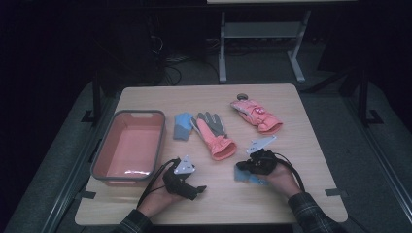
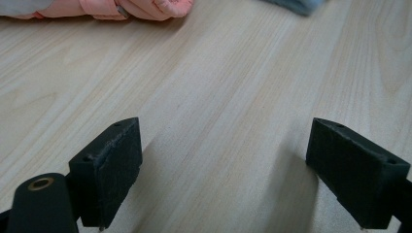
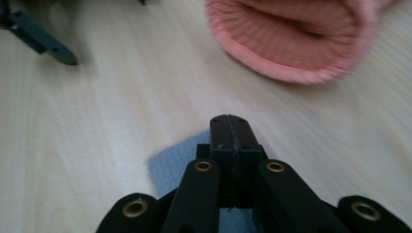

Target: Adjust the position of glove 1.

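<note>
A coral bin (image 1: pixel 99 160) sits at left, a pink-and-grey glove (image 1: pixel 214 133) at centre, a pink glove (image 1: pixel 256 115) upper right. The right gripper (image 1: pixel 241 168), lower centre-right, is clamped on a blue cloth (image 3: pixel 167 167). The left gripper (image 2: pixel 223 170) gapes over bare table (image 2: pixel 209 97).

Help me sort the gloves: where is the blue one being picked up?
In the high view the blue glove lies near the table's front edge, right of centre, under the right gripper, just below the pink glove's cuff.
</note>
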`<action>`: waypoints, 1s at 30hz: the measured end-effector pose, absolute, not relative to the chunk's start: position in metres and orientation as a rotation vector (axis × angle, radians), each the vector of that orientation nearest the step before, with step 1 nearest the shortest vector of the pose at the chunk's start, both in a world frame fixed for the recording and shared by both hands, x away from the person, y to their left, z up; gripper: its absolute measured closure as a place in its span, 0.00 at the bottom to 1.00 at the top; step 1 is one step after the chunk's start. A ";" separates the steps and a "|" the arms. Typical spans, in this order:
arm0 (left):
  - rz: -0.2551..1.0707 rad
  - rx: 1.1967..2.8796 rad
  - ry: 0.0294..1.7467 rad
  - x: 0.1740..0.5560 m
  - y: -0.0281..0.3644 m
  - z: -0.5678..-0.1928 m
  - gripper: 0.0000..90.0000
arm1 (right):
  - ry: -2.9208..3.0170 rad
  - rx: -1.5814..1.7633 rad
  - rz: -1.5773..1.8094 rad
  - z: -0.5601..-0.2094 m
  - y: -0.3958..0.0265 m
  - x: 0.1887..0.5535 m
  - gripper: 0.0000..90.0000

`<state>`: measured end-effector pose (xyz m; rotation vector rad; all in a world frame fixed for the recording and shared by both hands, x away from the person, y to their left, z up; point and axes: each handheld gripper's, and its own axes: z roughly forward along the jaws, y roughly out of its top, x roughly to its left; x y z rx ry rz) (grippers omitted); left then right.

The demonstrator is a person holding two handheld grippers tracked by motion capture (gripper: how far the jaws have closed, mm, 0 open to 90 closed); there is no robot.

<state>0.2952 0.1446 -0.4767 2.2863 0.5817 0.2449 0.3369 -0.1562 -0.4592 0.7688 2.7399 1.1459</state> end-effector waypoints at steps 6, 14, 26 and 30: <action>0.249 2.286 0.578 0.296 0.145 -0.477 0.14 | 2.792 0.692 1.155 -0.458 -0.138 0.327 1.00; 0.245 2.280 0.583 0.295 0.144 -0.477 0.14 | 2.842 0.572 1.171 -0.459 -0.116 0.316 1.00; 0.248 2.275 0.584 0.295 0.144 -0.477 0.14 | 2.813 0.546 1.200 -0.450 -0.119 0.311 0.97; 0.247 2.274 0.585 0.295 0.144 -0.478 0.14 | 2.760 0.658 1.222 -0.445 -0.139 0.311 0.88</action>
